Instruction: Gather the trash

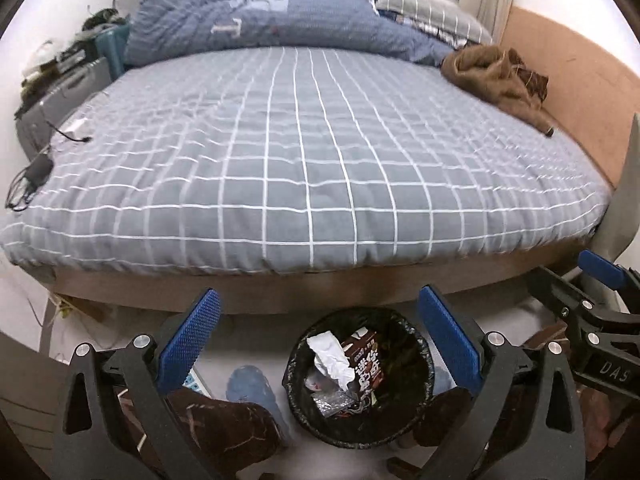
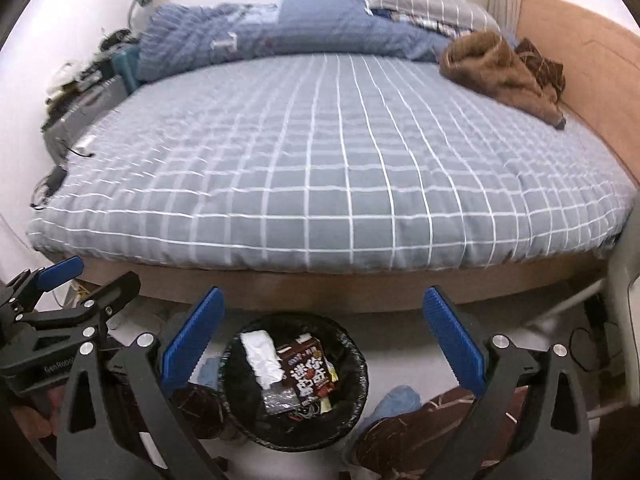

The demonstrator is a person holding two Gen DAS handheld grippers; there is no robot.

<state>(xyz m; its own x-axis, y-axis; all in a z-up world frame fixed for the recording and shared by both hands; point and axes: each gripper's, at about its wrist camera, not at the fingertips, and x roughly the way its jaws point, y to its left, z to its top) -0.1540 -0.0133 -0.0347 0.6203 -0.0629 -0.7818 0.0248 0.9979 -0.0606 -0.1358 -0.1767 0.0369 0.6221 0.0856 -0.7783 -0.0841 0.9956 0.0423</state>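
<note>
A black-lined trash bin (image 1: 425, 346) stands on the floor in front of the bed. Inside it lie a crumpled white paper (image 1: 331, 358), a brown snack packet (image 1: 370, 364) and a piece of silver foil (image 1: 332, 402). My left gripper (image 1: 318, 300) hangs above the bin, open wide, with nothing between its blue pads. In the right wrist view my right gripper (image 2: 324, 298) is also open and empty over the same bin (image 2: 362, 364), where the white paper (image 2: 262, 354) and the brown packet (image 2: 308, 374) show. Each gripper appears at the edge of the other's view.
The bed with a grey checked sheet (image 1: 304, 168) fills the view behind the bin. A blue duvet (image 1: 256, 20) and a brown garment (image 1: 496, 74) lie at its far end. Cables and a charger (image 1: 38, 172) sit at its left edge. A person's patterned trouser leg (image 1: 224, 428) and blue slipper (image 1: 250, 386) are beside the bin.
</note>
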